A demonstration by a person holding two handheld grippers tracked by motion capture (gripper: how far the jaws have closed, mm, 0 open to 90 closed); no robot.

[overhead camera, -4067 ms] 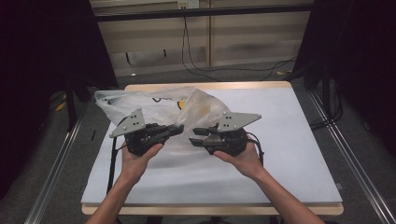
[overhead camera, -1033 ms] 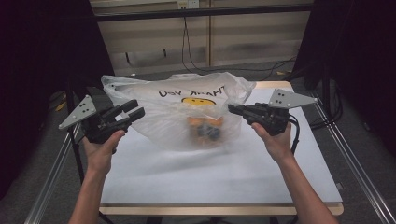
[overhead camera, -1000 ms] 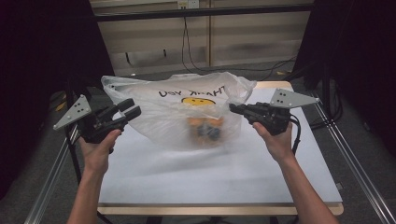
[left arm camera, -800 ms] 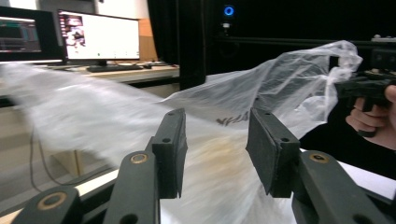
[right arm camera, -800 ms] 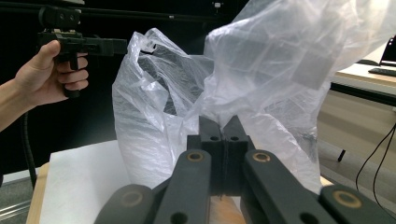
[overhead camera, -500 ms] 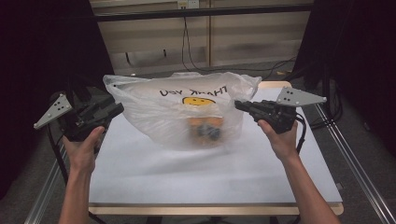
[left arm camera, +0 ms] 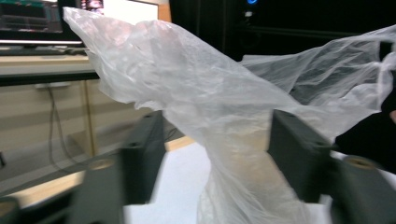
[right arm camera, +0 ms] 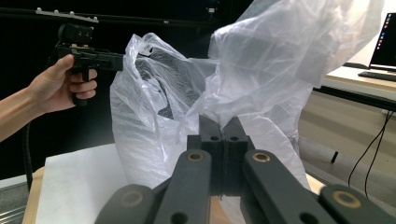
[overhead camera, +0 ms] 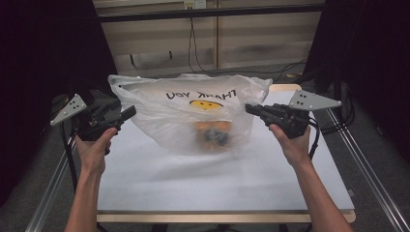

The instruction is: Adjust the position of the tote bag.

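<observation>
1. The right hand-held gripper (overhead camera: 251,108) sits right of centre in the high view, its jaws pressed fully together on the bag's right edge; in the right gripper view a fold of film rises straight from the closed tips (right arm camera: 223,140).

2. The left hand-held gripper (overhead camera: 129,112), at the left of the high view, has its tip at the bag's left edge. In the left gripper view its jaws stand well apart with a twisted hank of film running up between them, against the right-hand jaw (whether that amounts to a hold I cannot tell; the picture is blurred).

3. The plastic bag (overhead camera: 193,113) hangs stretched between the two, its long axis running left to right across the frame, mouth edge uppermost, printed face toward the camera.

4. Its contents (overhead camera: 212,134), orange and dark, sag at the bottom near the middle, about equally far from each hand.

5. The bag's belly looks to rest on the white counter (overhead camera: 217,183).
</observation>
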